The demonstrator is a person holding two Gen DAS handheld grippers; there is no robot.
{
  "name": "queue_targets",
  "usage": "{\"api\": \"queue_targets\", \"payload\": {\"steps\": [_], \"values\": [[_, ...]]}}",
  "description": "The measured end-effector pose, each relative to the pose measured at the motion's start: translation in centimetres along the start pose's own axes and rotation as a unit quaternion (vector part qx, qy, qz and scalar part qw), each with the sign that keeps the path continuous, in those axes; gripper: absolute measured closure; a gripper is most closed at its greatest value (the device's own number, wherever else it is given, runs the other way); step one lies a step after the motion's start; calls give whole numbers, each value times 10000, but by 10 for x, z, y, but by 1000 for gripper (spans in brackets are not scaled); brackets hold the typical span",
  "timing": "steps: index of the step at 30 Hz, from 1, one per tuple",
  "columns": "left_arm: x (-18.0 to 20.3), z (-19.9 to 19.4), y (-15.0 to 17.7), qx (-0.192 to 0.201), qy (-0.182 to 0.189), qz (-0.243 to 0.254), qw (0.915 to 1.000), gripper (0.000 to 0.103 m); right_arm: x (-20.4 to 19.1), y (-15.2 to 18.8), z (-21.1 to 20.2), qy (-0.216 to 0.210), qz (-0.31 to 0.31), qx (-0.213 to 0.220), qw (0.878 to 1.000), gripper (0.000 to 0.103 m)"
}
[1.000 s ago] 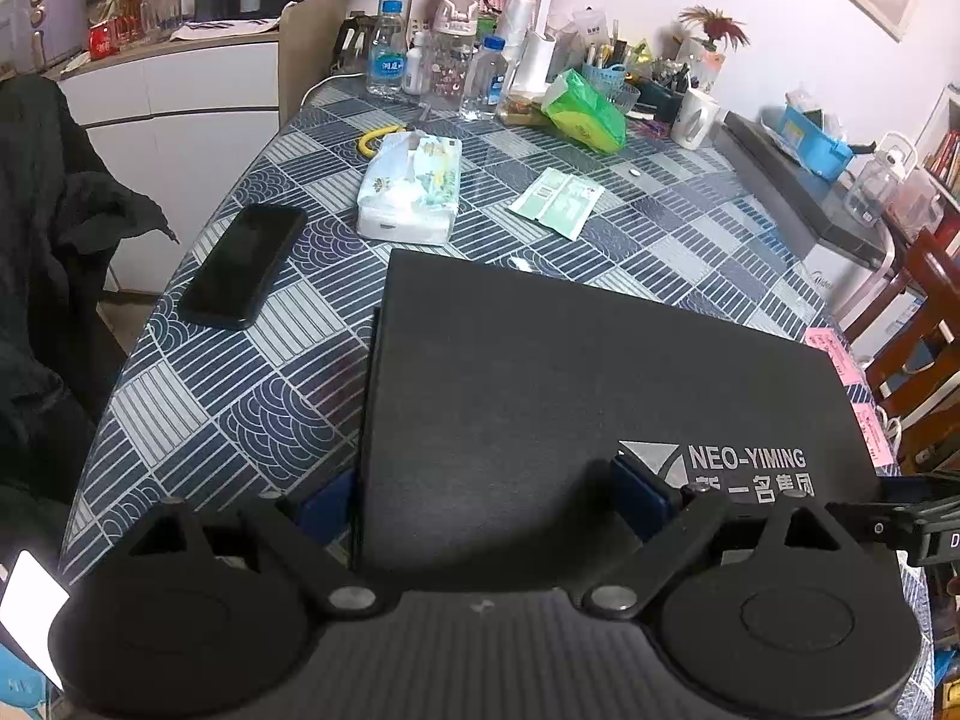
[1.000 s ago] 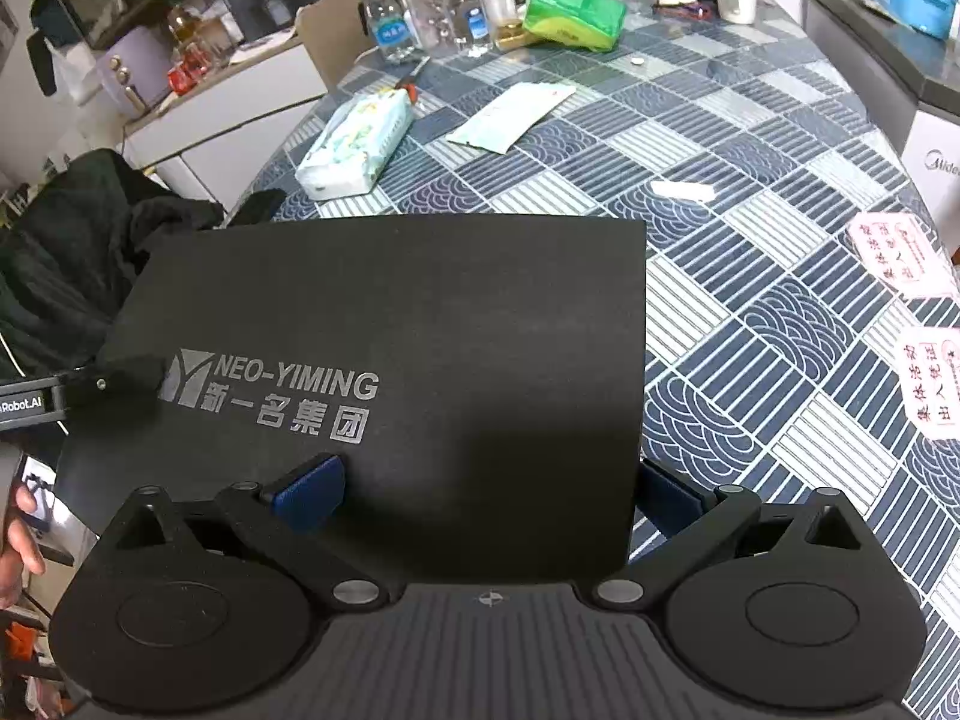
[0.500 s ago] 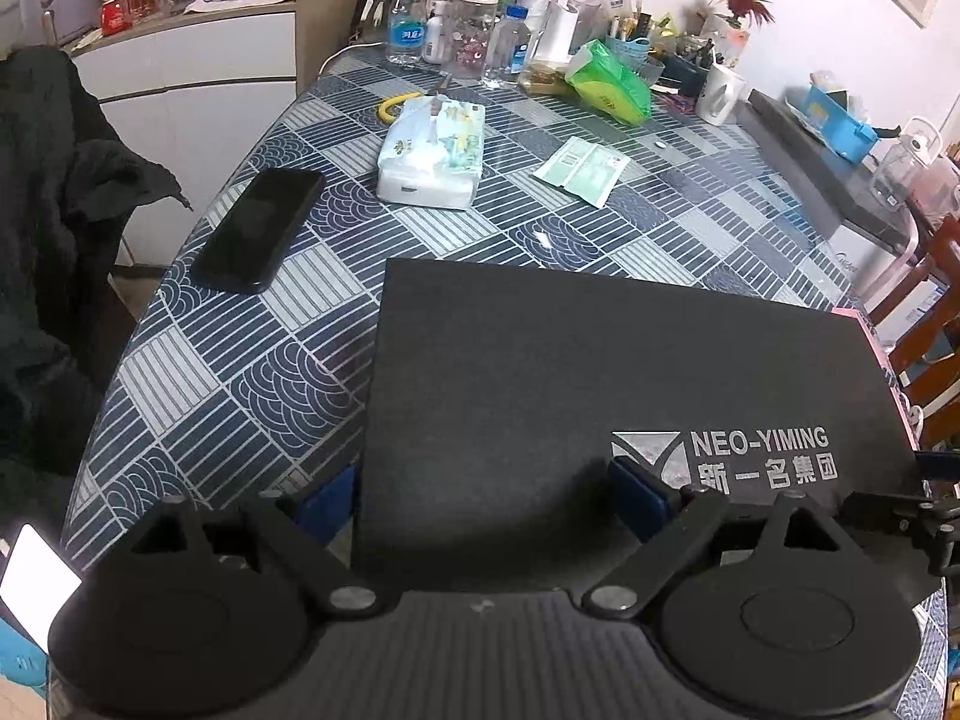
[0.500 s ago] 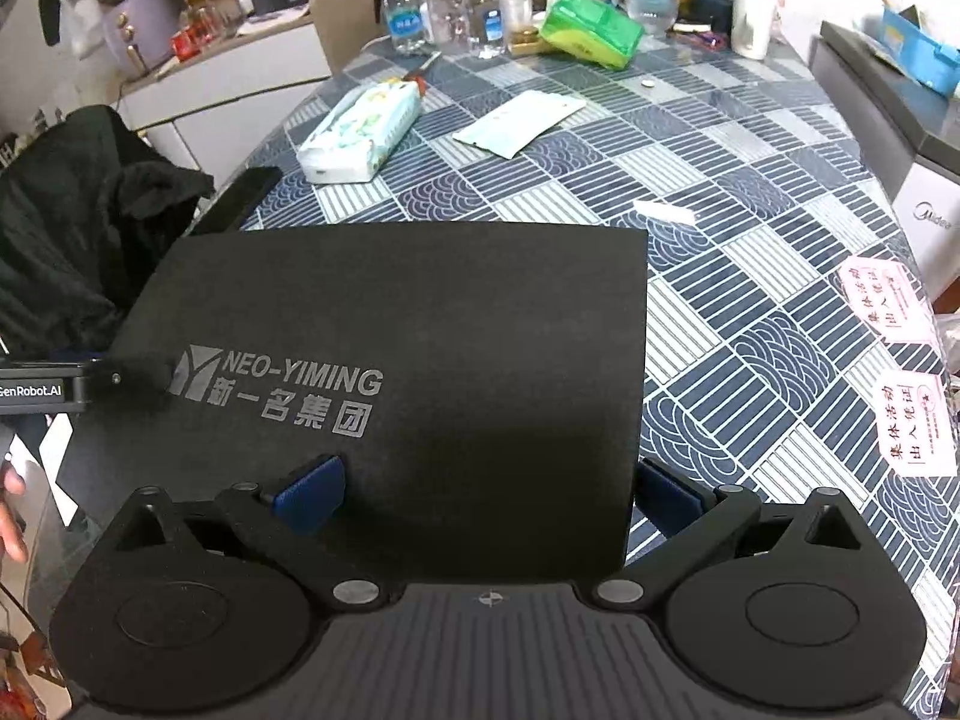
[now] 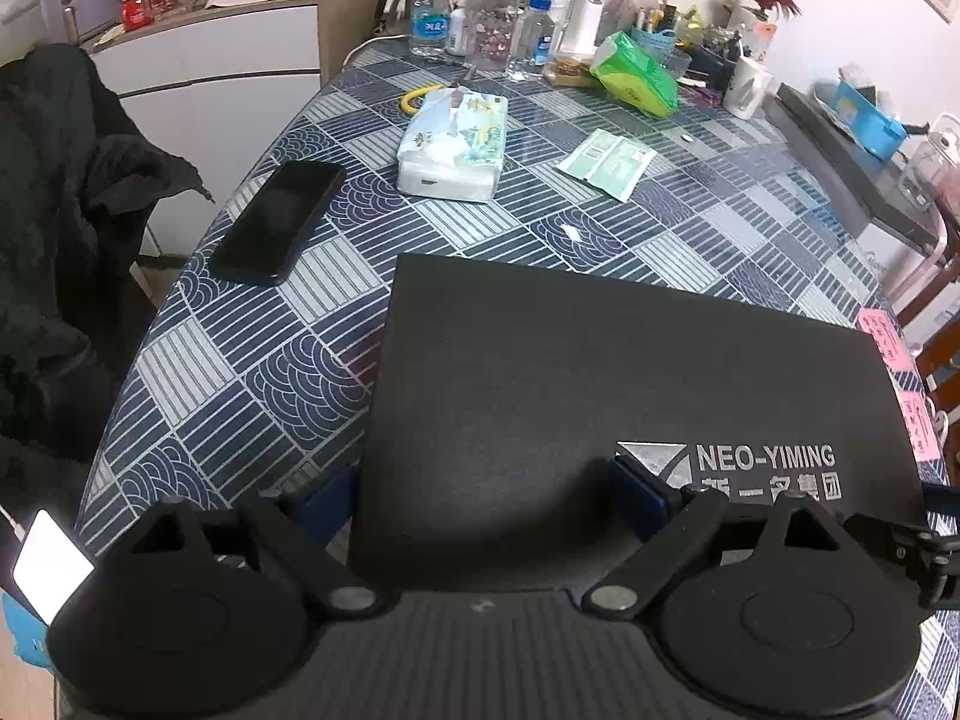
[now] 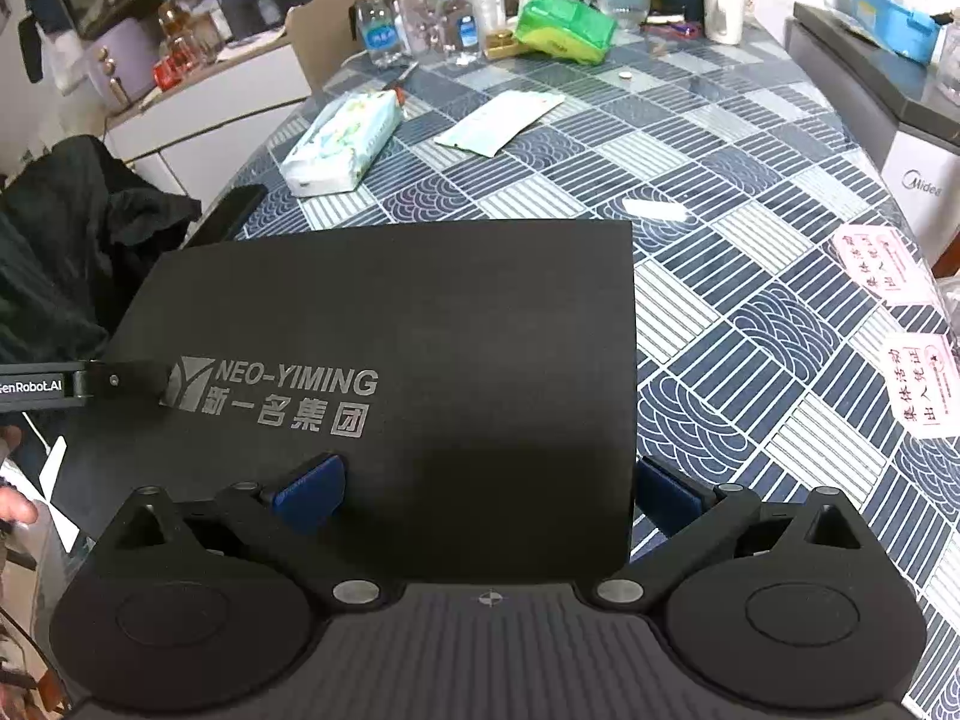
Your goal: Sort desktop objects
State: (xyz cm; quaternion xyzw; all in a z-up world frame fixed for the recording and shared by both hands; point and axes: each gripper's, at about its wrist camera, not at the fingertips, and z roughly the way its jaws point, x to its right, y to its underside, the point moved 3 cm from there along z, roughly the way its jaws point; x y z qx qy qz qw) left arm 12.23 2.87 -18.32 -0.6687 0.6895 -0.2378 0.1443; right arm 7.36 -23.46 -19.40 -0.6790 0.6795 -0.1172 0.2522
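Note:
A black mat (image 5: 600,372) printed NEO-YIMING lies flat over the near part of the patterned table (image 5: 252,384). My left gripper (image 5: 480,498) is open at the mat's near left corner. Its left pad (image 5: 324,504) sits just outside the mat's left edge and its right pad (image 5: 636,492) rests on top. My right gripper (image 6: 486,492) is open at the near right corner of the mat (image 6: 420,312), with one pad (image 6: 312,489) on top and the other (image 6: 666,492) beyond the right edge. Whether the mat is lifted I cannot tell.
Beyond the mat lie a black phone (image 5: 276,219), a tissue pack (image 5: 453,144), a green-white sachet (image 5: 606,162) and a white scrap (image 5: 570,234). Bottles (image 5: 429,18), a green pack (image 5: 636,78) and a white mug (image 5: 744,87) crowd the far edge. Pink labels (image 6: 888,264) lie right. A dark jacket (image 5: 54,228) hangs left.
The left wrist view has drawn back, so the phone and tissue pack now look farther off. The mat keeps its place between both grippers' fingers. Both grippers stay open.

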Motion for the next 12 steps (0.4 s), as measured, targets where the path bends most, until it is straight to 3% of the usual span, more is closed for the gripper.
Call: {"api": "queue_targets", "payload": {"steps": [12], "values": [[-8,2,3,131,122,-364,9992,0,-1,1,-1,52,72,16,10000,0]]}}
